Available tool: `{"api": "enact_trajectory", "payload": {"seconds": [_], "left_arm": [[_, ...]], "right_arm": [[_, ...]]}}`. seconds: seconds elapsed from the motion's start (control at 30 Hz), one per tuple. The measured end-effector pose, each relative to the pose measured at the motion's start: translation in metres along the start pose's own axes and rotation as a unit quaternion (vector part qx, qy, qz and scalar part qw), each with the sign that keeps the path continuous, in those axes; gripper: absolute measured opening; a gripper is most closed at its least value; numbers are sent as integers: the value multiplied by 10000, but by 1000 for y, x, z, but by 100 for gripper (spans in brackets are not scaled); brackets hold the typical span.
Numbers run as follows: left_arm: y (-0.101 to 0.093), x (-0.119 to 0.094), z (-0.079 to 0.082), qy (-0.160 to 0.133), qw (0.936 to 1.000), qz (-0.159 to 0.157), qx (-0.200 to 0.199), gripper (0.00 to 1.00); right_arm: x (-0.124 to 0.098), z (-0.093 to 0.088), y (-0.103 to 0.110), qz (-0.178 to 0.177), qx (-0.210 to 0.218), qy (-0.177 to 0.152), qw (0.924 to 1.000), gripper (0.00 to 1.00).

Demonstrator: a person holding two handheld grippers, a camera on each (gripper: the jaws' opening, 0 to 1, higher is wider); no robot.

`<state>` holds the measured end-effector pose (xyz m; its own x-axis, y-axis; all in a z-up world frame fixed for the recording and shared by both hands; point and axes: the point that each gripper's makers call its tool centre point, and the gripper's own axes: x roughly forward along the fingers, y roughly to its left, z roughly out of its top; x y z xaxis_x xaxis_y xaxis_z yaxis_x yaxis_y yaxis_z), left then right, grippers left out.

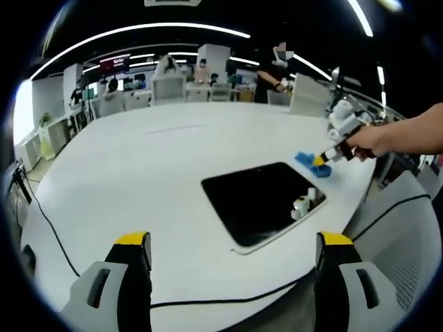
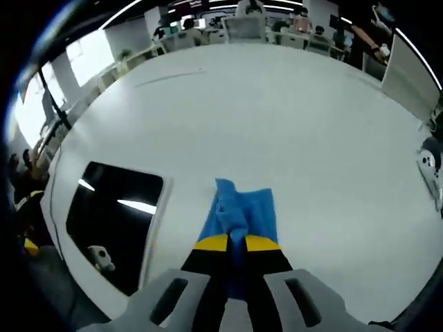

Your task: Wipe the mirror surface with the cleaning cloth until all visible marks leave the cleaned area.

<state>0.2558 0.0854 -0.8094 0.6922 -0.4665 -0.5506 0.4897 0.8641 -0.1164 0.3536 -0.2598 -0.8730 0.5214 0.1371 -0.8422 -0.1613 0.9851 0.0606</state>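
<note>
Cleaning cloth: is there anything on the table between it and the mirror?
Nothing visible. The cleaning cloth, pinched in the right gripper, lies on bare white table beside the mirror. Only a strip of table separates them in the right gripper view.

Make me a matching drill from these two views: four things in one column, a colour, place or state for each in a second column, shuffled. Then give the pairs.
Things
1. mirror
2. cleaning cloth
3. left gripper
4. right gripper

Descriptions
A. blue, bunched up on the white table beside the mirror
B. jaws apart, holding nothing, above the table's near edge
C. dark rectangle lying flat, reflecting ceiling lights
D. jaws closed on a fold of fabric

Pairs: 1-C, 2-A, 3-B, 4-D
</note>
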Motion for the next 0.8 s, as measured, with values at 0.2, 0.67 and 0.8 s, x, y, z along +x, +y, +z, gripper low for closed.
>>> {"api": "enact_trajectory", "payload": {"seconds": [0.2,0.67,0.8], "left_arm": [[1,0,0,-10,10000,5,-24,99],[2,-1,2,-54,10000,27,-38,99],[2,-1,2,-66,10000,32,-39,99]], "right_arm": [[-12,11,-1,160,222,-150,9995,1],[-31,47,12,450,549,-383,9967,2],[-28,43,19,533,511,-245,9970,2]]}}
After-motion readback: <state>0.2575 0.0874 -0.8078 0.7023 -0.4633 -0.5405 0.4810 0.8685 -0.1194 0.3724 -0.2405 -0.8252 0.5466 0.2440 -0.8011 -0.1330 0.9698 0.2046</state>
